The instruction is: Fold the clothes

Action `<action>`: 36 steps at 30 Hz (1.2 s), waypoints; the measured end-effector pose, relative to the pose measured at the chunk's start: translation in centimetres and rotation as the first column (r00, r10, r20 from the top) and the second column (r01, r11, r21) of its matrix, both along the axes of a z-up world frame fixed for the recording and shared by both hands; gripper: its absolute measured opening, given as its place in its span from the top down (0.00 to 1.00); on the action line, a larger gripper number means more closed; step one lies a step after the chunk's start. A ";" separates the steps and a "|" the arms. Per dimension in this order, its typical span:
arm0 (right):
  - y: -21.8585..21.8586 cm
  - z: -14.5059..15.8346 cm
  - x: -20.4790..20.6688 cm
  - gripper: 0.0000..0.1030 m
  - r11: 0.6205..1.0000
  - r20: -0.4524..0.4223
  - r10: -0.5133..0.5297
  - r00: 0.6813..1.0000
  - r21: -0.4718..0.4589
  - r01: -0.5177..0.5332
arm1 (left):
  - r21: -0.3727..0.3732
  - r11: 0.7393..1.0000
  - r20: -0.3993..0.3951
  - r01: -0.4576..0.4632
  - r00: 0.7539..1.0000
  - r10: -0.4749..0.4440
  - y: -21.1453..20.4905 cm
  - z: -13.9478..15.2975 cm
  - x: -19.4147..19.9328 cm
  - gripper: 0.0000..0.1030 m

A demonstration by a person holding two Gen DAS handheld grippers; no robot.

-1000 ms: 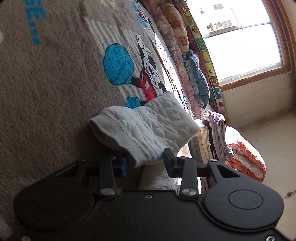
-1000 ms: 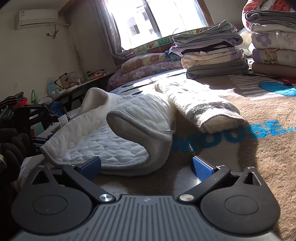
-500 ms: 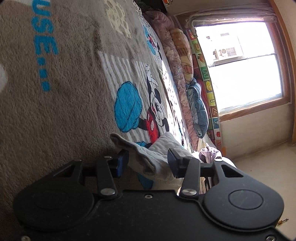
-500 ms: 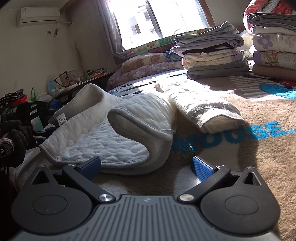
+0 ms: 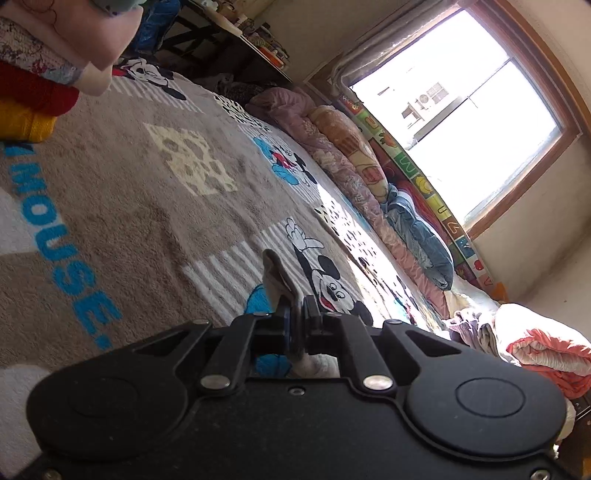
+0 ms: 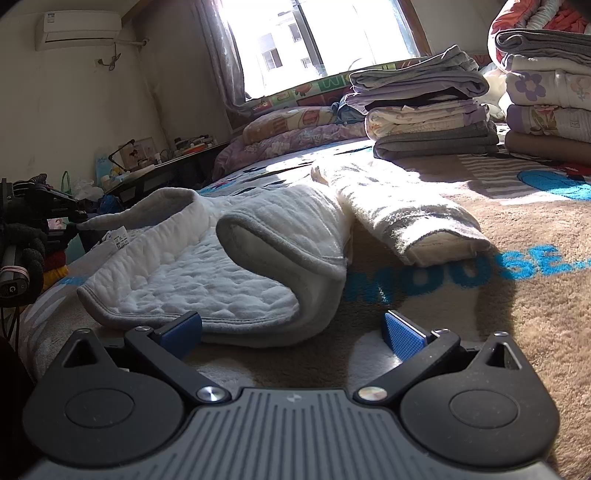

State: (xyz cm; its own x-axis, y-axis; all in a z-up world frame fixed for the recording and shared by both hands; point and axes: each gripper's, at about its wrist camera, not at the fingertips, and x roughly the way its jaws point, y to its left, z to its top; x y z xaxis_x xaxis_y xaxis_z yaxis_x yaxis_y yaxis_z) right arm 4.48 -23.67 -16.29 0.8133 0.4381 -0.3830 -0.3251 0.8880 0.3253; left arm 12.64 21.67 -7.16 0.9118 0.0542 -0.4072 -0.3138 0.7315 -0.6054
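Bedroom, daylight from a window (image 5: 469, 122); work surface is a beige cartoon-mouse blanket (image 5: 122, 206) spread over the bed.

My left gripper (image 5: 295, 325): fingers drawn together, clamped on a thin edge of the quilted grey-white garment (image 6: 207, 269). In the left wrist view only a narrow flap of it stands up just ahead of the fingertips; the rest hangs below the gripper, hidden. Ahead and to the left of this gripper: blue "MOUSE" lettering (image 5: 62, 254) on the blanket. Further ahead, a cheese patch (image 5: 192, 162). Far ahead to the right, rolled quilts (image 5: 354, 170) lie along the wall under the window. Far left corner: a stack of red, yellow and pink folded items (image 5: 40, 74).

My right gripper (image 6: 291, 328): fingers wide apart, blue pads (image 6: 400, 332) showing, holding nothing, low over the blanket. The garment lies directly ahead, its grey hem just beyond the left pad; one part is curled over into a loose roll. Its far-left corner is lifted towards the other gripper (image 6: 40, 221), which a dark gloved hand (image 6: 26, 247) holds at the left edge. Ahead and to the right, touching the garment: a cream towel-like piece (image 6: 406, 218), folded long. Well beyond it, a pile of folded clothes (image 6: 424, 107); a second pile (image 6: 546, 96) at far right. Air conditioner (image 6: 79, 24) high on the far wall to the left.
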 end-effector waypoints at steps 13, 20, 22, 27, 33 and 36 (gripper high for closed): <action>0.3 0.0 0.0 0.00 1.000 -0.001 -0.001 1.000 -0.020 0.001 | -0.328 0.930 0.026 0.168 0.985 -0.169 -1.1 -1.9 -2.4 0.74; 0.4 0.1 -0.1 0.00 0.999 -0.001 0.000 1.000 -0.033 0.000 | -0.576 0.814 -0.006 0.069 0.996 -0.088 -0.8 -5.6 -0.6 0.61; 0.4 0.0 -0.1 0.00 0.999 0.000 0.001 1.000 -0.036 -0.001 | -0.597 0.801 -0.025 0.045 0.997 -0.075 -0.6 -6.1 0.4 0.61; 0.5 0.0 0.0 0.00 0.999 0.004 0.003 1.000 -0.045 -0.002 | -0.532 0.847 -0.066 0.022 0.996 -0.067 -0.4 -5.7 3.2 0.64; 0.4 -0.1 -0.1 0.00 0.999 0.010 0.006 1.000 -0.038 -0.006 | -0.248 0.963 0.009 0.106 0.994 -0.107 -0.3 -2.2 6.7 0.92; 0.4 -0.1 -0.1 0.00 0.999 0.012 0.007 1.000 -0.036 -0.006 | -0.158 0.977 0.061 0.145 0.989 -0.137 0.2 -0.9 7.8 0.95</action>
